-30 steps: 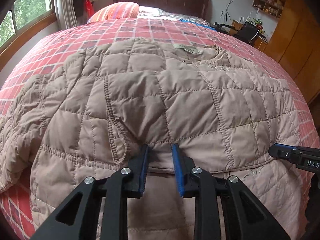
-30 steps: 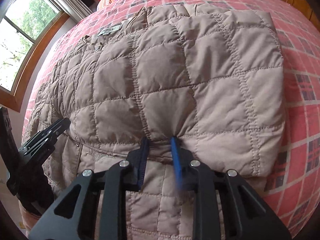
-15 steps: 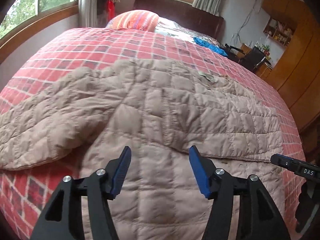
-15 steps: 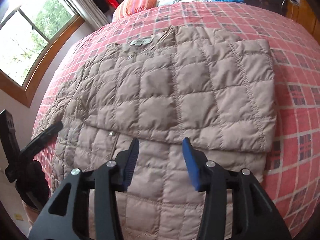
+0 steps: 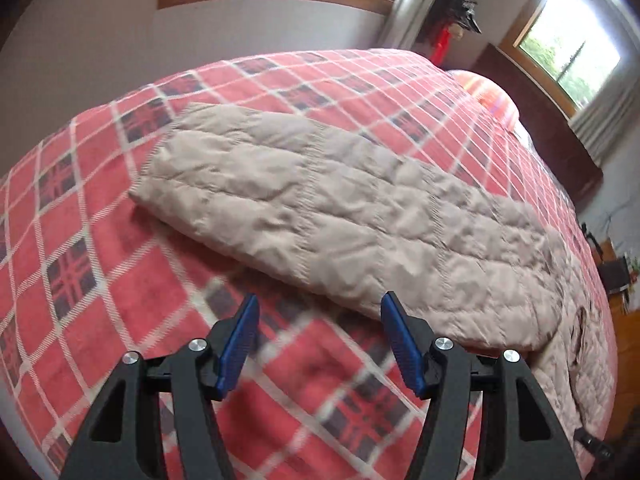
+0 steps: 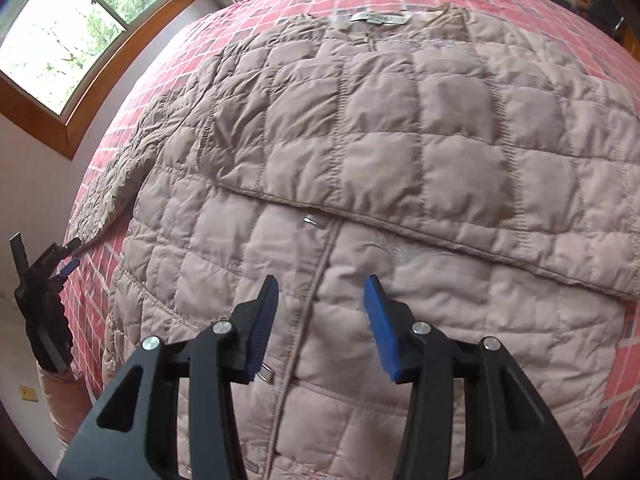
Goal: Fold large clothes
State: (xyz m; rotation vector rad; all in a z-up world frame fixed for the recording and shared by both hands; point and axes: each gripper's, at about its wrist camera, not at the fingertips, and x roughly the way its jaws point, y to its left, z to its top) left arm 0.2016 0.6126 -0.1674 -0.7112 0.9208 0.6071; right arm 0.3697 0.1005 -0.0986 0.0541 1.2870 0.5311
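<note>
Over sleeve now, left tool swung off jacket.

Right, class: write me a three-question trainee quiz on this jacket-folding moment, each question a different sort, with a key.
1. True or false: the right hand-held gripper is shut on the quilted jacket.
2. Multiple choice: the jacket sleeve in the left wrist view lies (A) spread out on the checked bedspread, (B) tucked under the jacket, (C) hanging from the left hand-held gripper.
3. Fill in: at the top edge of the jacket, by the collar, sits a pale ____.

Key: 1 false, its jaws stand apart above the fabric; 2 A; 3 label.
</note>
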